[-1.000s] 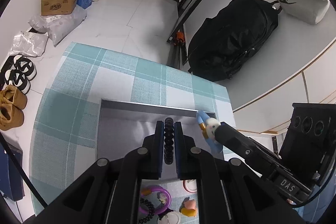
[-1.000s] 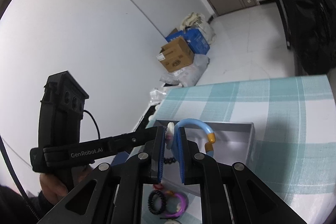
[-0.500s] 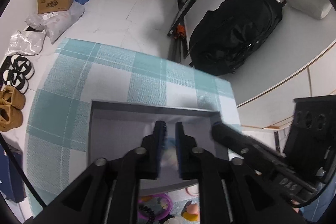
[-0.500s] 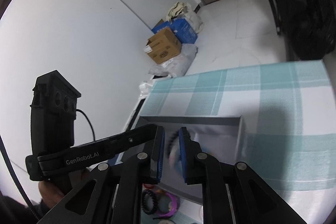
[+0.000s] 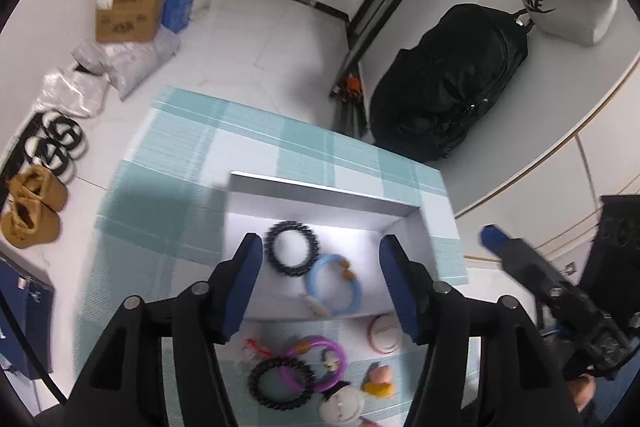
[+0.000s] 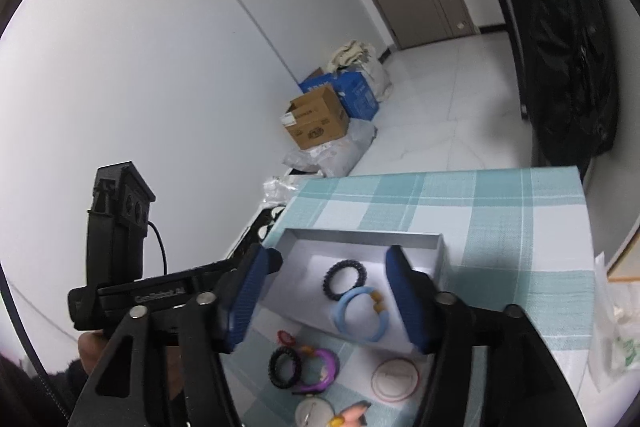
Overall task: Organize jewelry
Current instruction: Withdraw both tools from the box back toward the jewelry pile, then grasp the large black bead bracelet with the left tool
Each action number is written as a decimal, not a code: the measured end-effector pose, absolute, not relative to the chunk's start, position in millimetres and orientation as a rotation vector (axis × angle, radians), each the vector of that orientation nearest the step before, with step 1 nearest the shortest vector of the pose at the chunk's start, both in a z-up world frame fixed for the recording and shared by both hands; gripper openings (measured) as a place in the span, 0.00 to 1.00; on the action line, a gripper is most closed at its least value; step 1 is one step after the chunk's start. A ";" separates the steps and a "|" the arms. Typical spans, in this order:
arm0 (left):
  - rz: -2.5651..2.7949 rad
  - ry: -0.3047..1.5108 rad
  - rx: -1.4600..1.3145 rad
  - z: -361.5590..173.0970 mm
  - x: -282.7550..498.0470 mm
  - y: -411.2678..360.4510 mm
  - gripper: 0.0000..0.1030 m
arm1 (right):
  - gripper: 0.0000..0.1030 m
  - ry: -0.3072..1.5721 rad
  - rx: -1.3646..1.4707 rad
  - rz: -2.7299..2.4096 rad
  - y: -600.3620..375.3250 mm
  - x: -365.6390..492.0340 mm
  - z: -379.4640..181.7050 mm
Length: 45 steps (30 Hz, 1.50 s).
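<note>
Two bracelets lie flat in the grey tray — a black beaded one and a blue one. Both the left gripper and the right gripper are opening, empty. Remaining jewelry lies on the cloth nearer than the tray, below the left gripper — probably its next reach.

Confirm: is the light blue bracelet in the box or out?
In. The light blue bracelet lies flat on the grey box floor beside the black beaded bracelet, touching no fingers.

Bright, even indoor light; fisheye-warped dark corners, slight motion blur.
</note>
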<state>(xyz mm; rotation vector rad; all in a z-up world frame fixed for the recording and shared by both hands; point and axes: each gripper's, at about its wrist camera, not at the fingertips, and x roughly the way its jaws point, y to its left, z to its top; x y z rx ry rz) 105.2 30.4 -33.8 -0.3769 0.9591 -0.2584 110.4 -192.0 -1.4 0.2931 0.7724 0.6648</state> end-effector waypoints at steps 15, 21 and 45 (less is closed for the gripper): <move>-0.158 0.912 -0.216 -35.8 55.3 29.3 0.70 | 0.93 0.713 0.175 0.595 -191.3 66.1 7.6; -0.160 0.985 -0.181 -53.9 46.4 29.0 0.76 | 0.99 0.719 0.186 0.557 -201.2 55.2 4.0; -0.145 1.253 -0.183 -98.4 63.4 6.2 0.76 | 1.00 0.819 0.134 0.576 -189.8 50.6 -21.1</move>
